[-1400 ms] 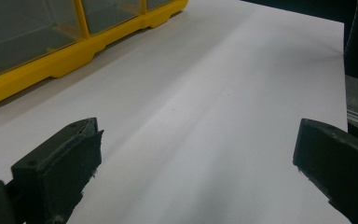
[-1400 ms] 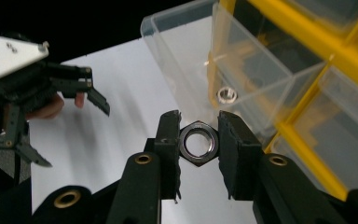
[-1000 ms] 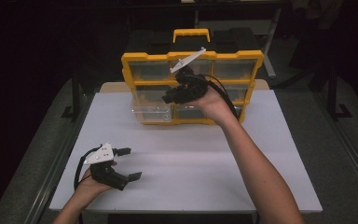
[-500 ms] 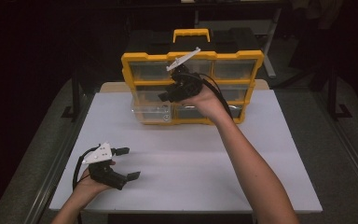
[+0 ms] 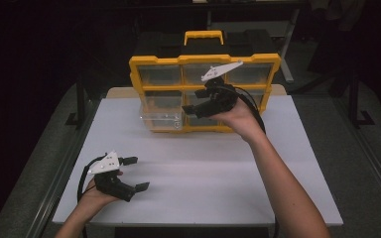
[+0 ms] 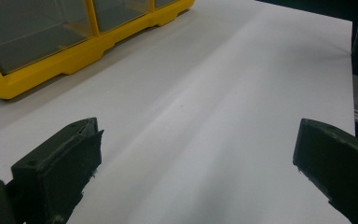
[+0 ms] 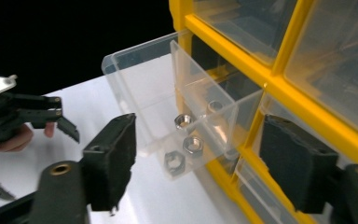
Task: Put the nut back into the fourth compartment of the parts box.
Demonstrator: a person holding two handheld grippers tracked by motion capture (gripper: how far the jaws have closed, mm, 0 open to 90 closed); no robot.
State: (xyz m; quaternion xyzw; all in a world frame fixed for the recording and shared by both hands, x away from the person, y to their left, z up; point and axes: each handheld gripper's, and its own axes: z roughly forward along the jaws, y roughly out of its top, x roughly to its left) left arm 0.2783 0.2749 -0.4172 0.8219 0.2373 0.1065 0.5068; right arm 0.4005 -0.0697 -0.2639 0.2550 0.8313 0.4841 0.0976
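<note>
1. Clear drawer [image 7: 168, 93] — pulled partway out of the yellow organizer [image 5: 203, 62] at its lower-left bay, about 10 o'clock from table centre in the high view. It is thin transparent plastic: probably light, fairly stiff, smooth and slippery, and liable to crack if pinched hard.
2. Hex nuts [image 7: 186, 140] — several lie loose on the drawer floor; small, hard metal that will slide if the drawer tilts.
3. Right gripper [image 7: 200, 158] — jaws spread wide, holding nothing, aimed at the drawer's front end. The front lip looks like the best hold, though its exact shape is unclear through the plastic.
4. Left gripper [image 5: 136, 173] — at 7 o'clock on the white table [image 5: 218, 183], jaws apart and empty.
</note>
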